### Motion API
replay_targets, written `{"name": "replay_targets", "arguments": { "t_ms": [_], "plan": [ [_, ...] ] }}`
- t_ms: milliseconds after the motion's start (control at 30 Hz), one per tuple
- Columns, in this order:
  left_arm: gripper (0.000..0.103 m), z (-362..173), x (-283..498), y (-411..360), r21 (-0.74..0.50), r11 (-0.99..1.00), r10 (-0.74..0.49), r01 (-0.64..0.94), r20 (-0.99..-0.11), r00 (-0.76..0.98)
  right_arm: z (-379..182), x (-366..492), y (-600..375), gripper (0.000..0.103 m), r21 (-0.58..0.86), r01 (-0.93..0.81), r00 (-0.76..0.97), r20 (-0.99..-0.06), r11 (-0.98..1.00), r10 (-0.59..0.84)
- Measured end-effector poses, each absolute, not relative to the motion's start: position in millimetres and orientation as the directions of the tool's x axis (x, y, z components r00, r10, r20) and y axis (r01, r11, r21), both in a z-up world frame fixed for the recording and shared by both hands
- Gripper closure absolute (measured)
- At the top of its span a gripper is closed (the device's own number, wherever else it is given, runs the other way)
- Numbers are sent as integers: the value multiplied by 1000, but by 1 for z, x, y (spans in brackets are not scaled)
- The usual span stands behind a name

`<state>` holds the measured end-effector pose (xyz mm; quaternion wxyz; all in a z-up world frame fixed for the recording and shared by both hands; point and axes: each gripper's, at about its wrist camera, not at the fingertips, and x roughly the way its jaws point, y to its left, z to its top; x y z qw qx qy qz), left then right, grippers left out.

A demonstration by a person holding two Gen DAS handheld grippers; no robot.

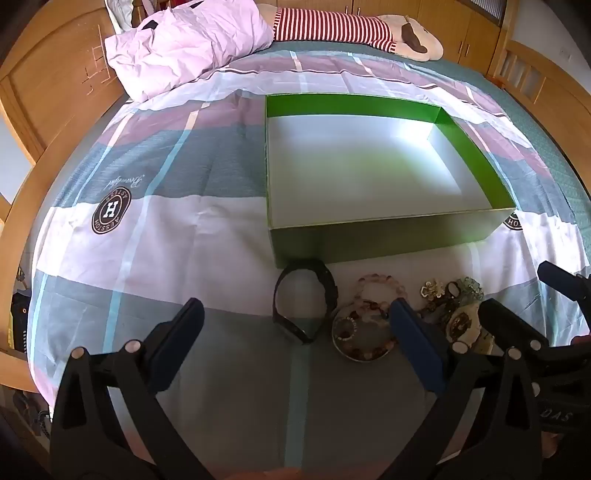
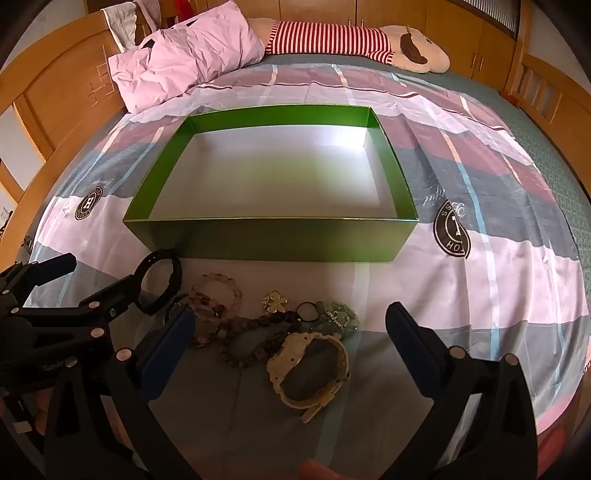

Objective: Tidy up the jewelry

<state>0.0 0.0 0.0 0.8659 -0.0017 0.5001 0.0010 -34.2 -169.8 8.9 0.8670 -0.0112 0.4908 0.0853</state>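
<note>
An empty green box with a white floor lies on the bed. Jewelry is heaped just in front of it: a black watch, a pink bead bracelet, a dark bead bracelet, a cream watch, a gold flower brooch and green stone pieces. My left gripper hangs open above the black watch with nothing between its fingers. My right gripper is open over the cream watch and dark beads, not touching them.
A checked bedspread covers the bed. A pink pillow and a striped plush toy lie at the far end. Wooden bed frame and cupboards ring the bed.
</note>
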Motion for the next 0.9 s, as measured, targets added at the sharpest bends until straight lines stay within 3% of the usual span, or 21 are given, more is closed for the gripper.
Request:
{"name": "replay_targets", "arguments": {
  "t_ms": [900],
  "plan": [
    [2,0,0,0,9,1000,10,-4,-870,492,8,-35,-169,1,65,-162,504,-852,985,139]
  ]
}}
